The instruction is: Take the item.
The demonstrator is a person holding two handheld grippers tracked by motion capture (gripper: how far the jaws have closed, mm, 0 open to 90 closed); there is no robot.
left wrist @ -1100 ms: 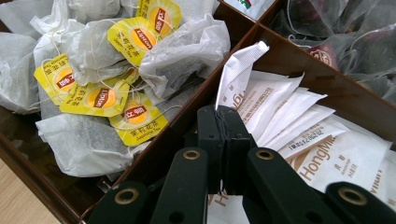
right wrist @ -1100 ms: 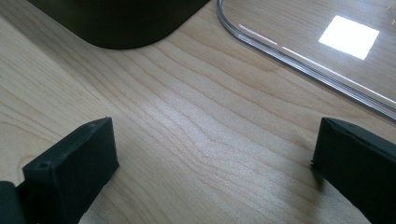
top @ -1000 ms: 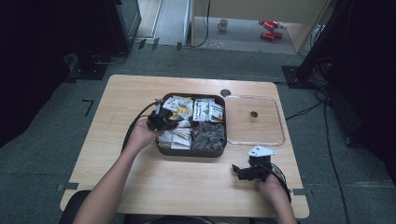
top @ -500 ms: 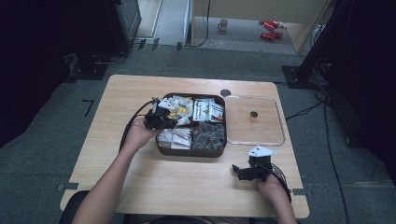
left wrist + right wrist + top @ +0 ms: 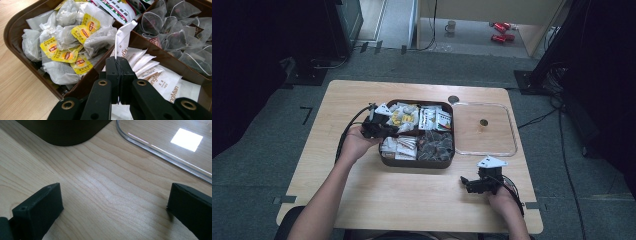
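Observation:
A brown tray (image 5: 417,163) with four compartments stands mid-table. In the left gripper view my left gripper (image 5: 117,60) is shut on a white paper sachet (image 5: 123,40), which stands up from the pads over the divider (image 5: 142,42). Under it lie more white sachets (image 5: 160,77). Tea bags with yellow tags (image 5: 67,42) lie to its left and mesh pyramid bags (image 5: 180,30) to its right. From above, the left gripper (image 5: 379,125) is at the tray's left side. My right gripper (image 5: 472,184) rests on the table near the front right, jaws wide apart and bare wood between them (image 5: 115,202).
A clear plastic lid (image 5: 484,129) lies flat to the right of the tray; its rim (image 5: 162,150) and the tray's corner (image 5: 65,132) lie just ahead of the right gripper. Printed packets (image 5: 436,119) sit in the far right compartment. Cables trail from both grippers.

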